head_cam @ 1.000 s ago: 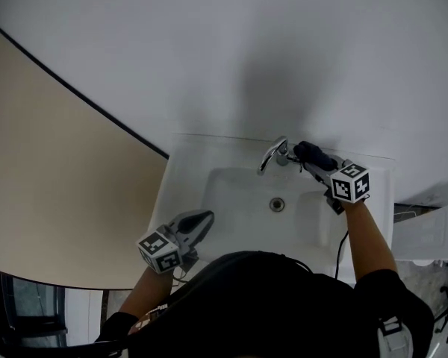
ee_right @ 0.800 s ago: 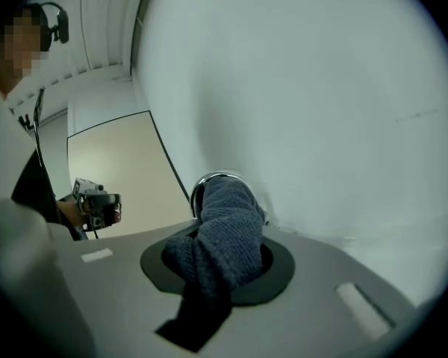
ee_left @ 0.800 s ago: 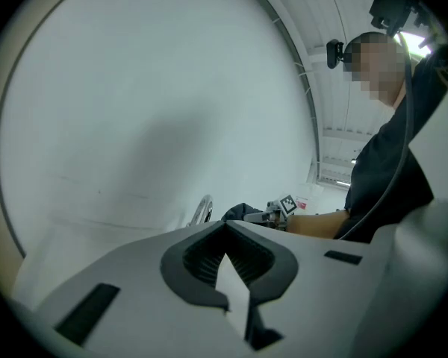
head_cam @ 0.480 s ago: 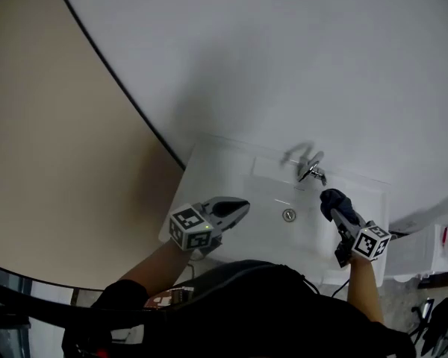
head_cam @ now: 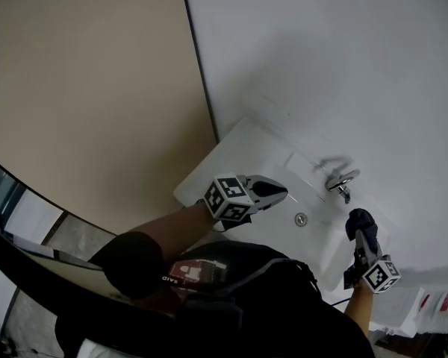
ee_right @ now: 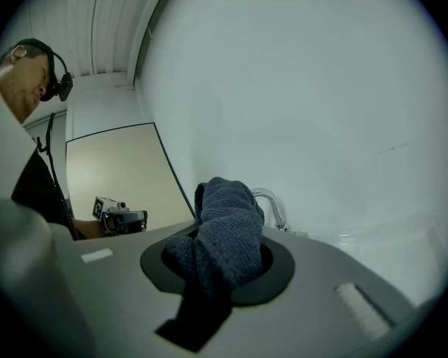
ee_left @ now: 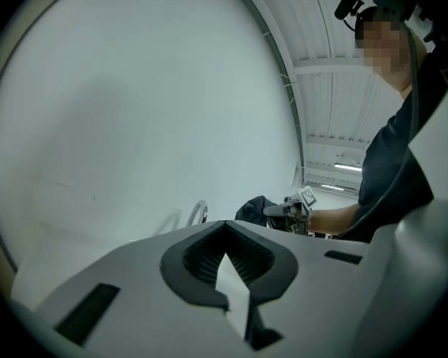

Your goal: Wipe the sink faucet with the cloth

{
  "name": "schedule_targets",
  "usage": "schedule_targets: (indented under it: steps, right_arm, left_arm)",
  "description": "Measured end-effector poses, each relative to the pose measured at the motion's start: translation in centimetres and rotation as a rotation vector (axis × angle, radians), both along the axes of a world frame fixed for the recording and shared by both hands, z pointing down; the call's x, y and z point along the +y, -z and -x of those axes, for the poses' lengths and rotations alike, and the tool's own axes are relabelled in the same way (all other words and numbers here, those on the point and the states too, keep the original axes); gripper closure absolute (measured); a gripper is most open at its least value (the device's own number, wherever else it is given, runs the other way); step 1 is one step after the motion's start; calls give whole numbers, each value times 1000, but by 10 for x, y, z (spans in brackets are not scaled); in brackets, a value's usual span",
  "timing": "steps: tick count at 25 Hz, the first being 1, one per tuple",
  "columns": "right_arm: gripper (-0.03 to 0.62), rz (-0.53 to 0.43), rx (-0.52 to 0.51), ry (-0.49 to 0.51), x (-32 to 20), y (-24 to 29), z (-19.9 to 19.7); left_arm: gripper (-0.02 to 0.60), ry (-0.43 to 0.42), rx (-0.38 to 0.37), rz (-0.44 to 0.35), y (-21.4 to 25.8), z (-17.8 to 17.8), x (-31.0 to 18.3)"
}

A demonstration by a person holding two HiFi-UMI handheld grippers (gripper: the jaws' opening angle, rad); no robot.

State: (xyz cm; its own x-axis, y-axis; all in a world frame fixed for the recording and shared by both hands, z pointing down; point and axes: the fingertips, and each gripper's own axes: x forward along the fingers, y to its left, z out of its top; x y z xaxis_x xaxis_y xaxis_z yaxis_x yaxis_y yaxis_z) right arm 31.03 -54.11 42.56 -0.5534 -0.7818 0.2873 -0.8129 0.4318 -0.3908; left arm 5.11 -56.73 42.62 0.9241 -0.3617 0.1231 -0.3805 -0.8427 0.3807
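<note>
Two grippers in view, one of them loaded.

Head view: the right gripper (head_cam: pixel 363 239) holds a dark blue cloth (head_cam: pixel 360 221) bunched at its tip. The cloth sits near the faucet (head_cam: pixel 340 183), on the person's side of it, and a visible gap separates them, so there is no contact. The left gripper (head_cam: pixel 275 192) hangs over the sink (head_cam: pixel 263 149), well apart from the faucet on the side opposite the cloth. The drain (head_cam: pixel 302 219) lies between that gripper and the faucet.

Left gripper view: the jaws are pressed together at their tips with nothing between them. The faucet shows ahead as a thin chrome arch, and the cloth-bearing gripper is beyond it to one side.

Right gripper view: the jaws are pinched on the cloth, which stands up in a thick fold above them. The faucet rises directly ahead, just right of the fold and partly hidden behind it. Its spout arches up from the base at the wall side and curves back down.

Assessment: the right gripper is clearly the nearer to the faucet and is already aimed at it. The coming move looks like a short forward advance, slightly to the right, to lay the fold against the spout. The wipe would then follow the arch lengthwise.
</note>
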Motion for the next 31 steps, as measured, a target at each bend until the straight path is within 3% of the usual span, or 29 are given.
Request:
schedule_targets:
  steps: [6,11,31]
  right_arm:
    - [516,15,36,25,7,-10,-54]
    - [516,44,13,26,9,-29,-71]
    - [516,53,45,35,7,-43,-47]
  left_arm:
    - [581,88,55,20,4,-47,16]
    - [581,60,31,31,1,-79,25]
    - [581,2,14,45,-10,-72,16]
